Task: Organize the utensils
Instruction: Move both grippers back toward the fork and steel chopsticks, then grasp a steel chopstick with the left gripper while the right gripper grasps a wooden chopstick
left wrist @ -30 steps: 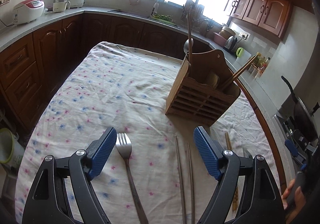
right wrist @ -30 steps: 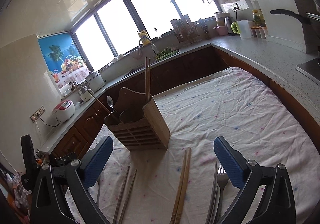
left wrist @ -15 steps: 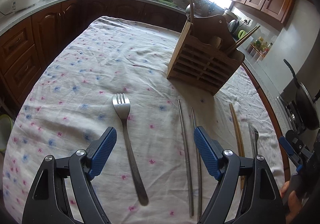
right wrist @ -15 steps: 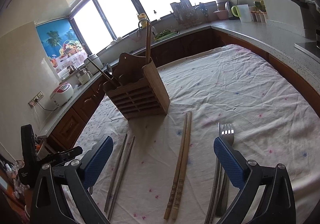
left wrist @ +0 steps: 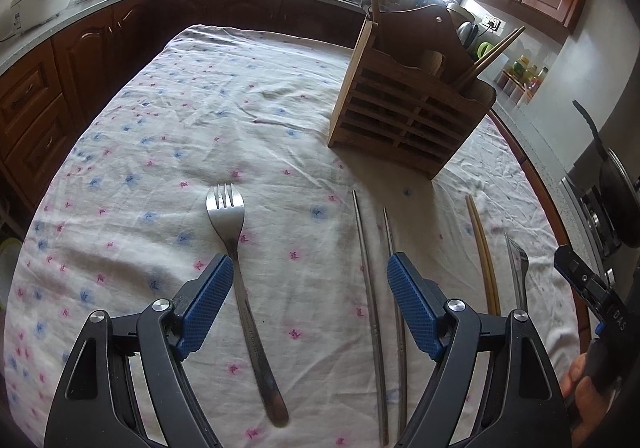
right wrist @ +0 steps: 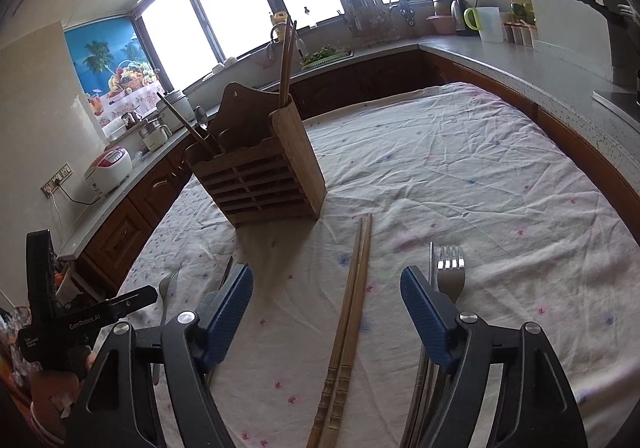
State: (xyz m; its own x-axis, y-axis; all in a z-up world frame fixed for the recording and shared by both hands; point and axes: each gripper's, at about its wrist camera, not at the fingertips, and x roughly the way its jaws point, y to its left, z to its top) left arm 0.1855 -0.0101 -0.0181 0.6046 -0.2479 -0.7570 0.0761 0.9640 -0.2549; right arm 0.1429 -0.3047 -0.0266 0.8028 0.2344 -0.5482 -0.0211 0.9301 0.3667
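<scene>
Steel and wood lie in a row on the cloth-covered worktop, in front of the slatted wooden holder: a fork at the left, then metal chopsticks, wooden chopsticks and a second fork. With the left tool held wide and empty, tilted down over both the fork's handle and the metal chopsticks, the wrong piece could be pinched or a thin rod skidded across the loose cloth. Around the wooden chopsticks the right tool, pitched more shallowly, has just been closing without yet touching them, so only one stick may be caught.
</scene>
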